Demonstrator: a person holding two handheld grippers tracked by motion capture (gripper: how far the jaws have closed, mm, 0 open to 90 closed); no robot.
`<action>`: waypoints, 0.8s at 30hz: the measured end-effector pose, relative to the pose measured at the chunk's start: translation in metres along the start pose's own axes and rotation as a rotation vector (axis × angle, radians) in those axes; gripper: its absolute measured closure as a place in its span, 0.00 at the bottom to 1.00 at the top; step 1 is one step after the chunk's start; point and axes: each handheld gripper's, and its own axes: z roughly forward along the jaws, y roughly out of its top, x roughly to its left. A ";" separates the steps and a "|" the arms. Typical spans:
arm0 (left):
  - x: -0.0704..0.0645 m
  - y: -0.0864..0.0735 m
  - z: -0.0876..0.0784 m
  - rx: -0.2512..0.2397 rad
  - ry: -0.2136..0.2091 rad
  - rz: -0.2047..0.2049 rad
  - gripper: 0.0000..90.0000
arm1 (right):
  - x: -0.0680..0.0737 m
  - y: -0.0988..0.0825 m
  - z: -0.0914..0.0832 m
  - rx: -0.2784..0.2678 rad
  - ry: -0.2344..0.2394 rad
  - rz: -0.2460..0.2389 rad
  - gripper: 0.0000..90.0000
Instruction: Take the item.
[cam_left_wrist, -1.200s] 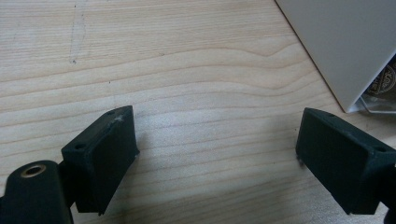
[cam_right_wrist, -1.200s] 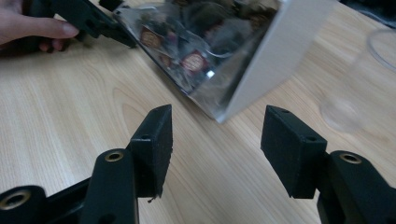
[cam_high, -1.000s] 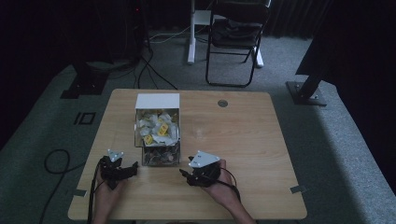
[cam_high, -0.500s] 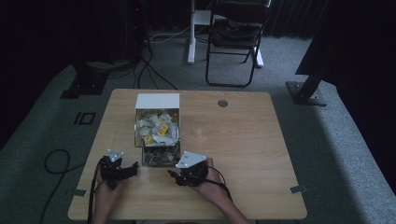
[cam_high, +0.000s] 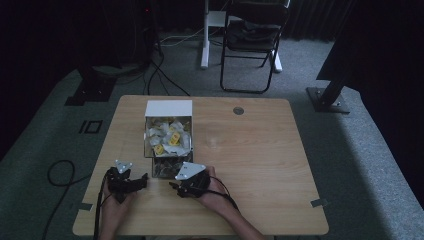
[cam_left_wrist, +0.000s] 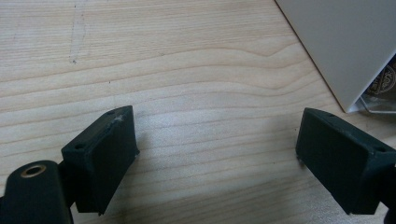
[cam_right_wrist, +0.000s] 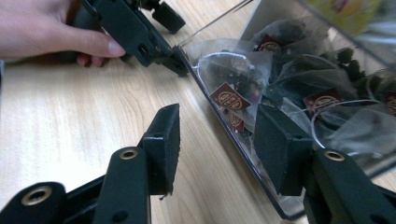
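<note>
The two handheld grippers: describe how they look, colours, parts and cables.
Both the left gripper and right gripper are black with blocky rectangular jaws and brass-ringed holes in their arms. Each carries a pale grey three-cornered plate on top and trails a black cable. The forearms are bare, no sleeves.

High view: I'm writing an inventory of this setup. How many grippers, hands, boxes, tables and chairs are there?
Grippers: 2, the left gripper and the right gripper, whose fingers have just been closing with the box's clear edge between them
Hands: 2, the left hand and the right hand
Box: 1
Table: 1
Chair: 1
Total: 7
</note>
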 end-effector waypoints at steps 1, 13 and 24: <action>0.000 0.000 0.000 0.000 0.000 0.000 0.15 | 0.000 0.000 0.002 0.003 0.000 -0.006 0.58; 0.000 0.000 0.000 0.000 0.000 0.000 0.15 | -0.002 0.000 0.013 0.016 0.050 -0.002 0.67; 0.001 -0.001 -0.001 -0.004 0.010 -0.011 0.17 | 0.006 -0.002 0.008 0.010 0.080 -0.031 0.73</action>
